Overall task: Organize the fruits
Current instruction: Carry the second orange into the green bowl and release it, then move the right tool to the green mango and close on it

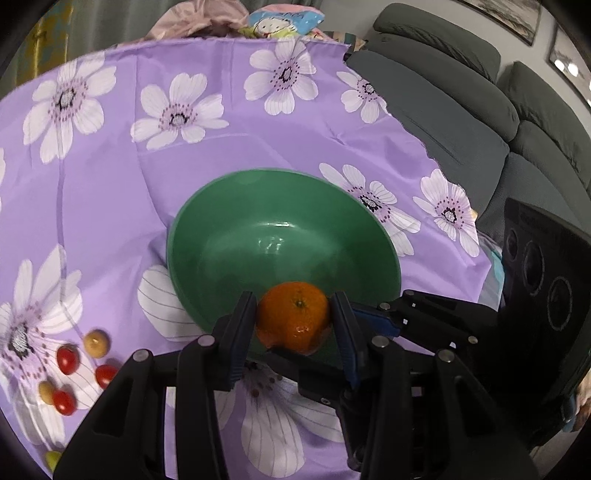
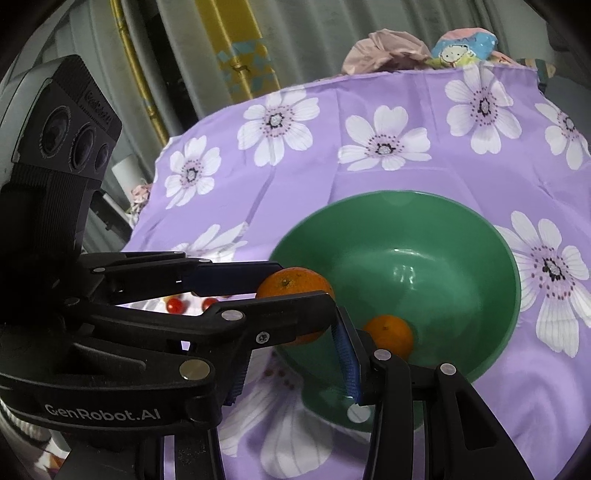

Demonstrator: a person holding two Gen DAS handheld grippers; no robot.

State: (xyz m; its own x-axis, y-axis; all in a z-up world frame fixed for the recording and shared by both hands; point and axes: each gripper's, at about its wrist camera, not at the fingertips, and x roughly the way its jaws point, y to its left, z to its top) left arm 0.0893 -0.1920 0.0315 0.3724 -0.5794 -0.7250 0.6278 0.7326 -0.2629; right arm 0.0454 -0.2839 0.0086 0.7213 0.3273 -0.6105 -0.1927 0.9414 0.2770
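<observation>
An orange [image 1: 293, 315] is clamped between the pads of my left gripper [image 1: 292, 297], just over the near rim of the green bowl [image 1: 207, 221]. In the right wrist view the same orange [image 2: 295, 284] also sits in the gap of my right gripper [image 2: 291, 325]. Its right pad [image 2: 345, 358] touches the fruit, and a left-gripper finger [image 2: 280, 314] hides its other pad. The right gripper's fingers [image 1: 373, 321] reach in from the right, around that orange. A second, smaller orange [image 2: 388, 332] lies inside the bowl [image 2: 480, 240].
Several cherry tomatoes [image 1: 67, 360] and small yellowish fruits [image 1: 96, 343] lie on the purple flowered cloth [image 1: 184, 184] left of the bowl. A grey sofa [image 1: 461, 122] runs along the table's right side. Fabric bundles [image 1: 280, 22] sit at the far edge.
</observation>
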